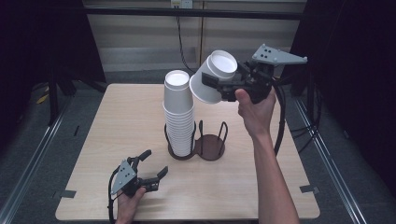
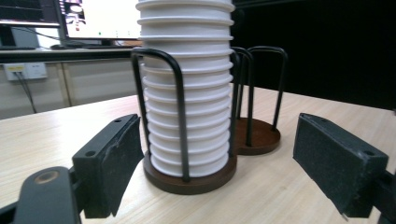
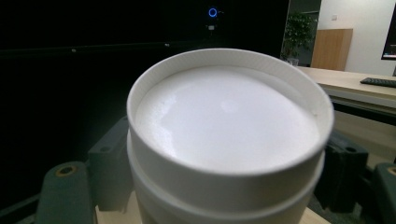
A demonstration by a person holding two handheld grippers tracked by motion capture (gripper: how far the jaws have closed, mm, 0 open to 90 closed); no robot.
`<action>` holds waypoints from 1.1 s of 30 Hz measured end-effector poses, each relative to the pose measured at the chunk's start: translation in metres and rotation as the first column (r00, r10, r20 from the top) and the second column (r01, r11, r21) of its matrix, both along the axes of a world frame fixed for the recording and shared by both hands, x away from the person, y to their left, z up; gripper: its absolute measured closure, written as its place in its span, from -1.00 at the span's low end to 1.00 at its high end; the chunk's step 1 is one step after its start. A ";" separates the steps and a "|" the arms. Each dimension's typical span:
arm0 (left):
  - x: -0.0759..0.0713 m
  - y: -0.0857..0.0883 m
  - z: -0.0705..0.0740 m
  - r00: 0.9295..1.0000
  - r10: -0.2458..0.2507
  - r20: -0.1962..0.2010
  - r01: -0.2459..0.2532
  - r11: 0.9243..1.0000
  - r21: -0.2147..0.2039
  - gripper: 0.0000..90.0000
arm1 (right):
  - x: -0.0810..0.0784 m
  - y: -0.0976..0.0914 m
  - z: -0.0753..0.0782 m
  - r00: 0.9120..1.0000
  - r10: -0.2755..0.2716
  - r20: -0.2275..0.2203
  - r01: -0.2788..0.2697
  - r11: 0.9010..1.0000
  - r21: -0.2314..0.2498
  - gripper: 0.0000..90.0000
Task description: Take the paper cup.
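Pinched in the right gripper [image 1: 219,86] above the table's far side, the tilted paper cup [image 1: 214,77] could knock the cup stack [image 1: 179,114] in its wire holder [image 1: 196,148] over, while the left gripper [image 1: 150,171] rests spread, near left

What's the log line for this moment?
right gripper: shut on cup, raised beside stack | left gripper: open, low over table | stack: in holder, other ring empty

A plain white paper cup [image 1: 214,77] at one o'clock from the plain white stack of paper cups [image 1: 179,116]; dark brown two-ring wire cup holder [image 1: 209,148]; pale wood-grain tabletop [image 1: 116,121]; black gripper pads [image 2: 336,158].
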State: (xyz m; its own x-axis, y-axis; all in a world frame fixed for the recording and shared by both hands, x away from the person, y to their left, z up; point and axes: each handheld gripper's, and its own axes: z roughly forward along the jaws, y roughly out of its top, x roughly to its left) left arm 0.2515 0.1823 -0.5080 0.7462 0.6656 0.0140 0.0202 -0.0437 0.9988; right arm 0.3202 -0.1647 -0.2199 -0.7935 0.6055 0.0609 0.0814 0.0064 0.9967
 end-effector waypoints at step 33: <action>-0.003 -0.015 0.045 0.971 -0.239 -0.020 0.239 0.971 0.005 -0.65 | -0.046 -0.011 -0.125 0.991 0.045 -0.129 -0.051 0.998 -0.044 -0.50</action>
State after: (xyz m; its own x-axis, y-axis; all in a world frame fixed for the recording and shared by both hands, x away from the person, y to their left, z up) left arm 0.2482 0.1670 -0.4627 0.8839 0.4676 0.0021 0.0277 -0.0568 0.9980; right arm 0.2738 -0.1762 -0.3453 -0.8092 0.5716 0.1359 0.2063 0.0598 0.9767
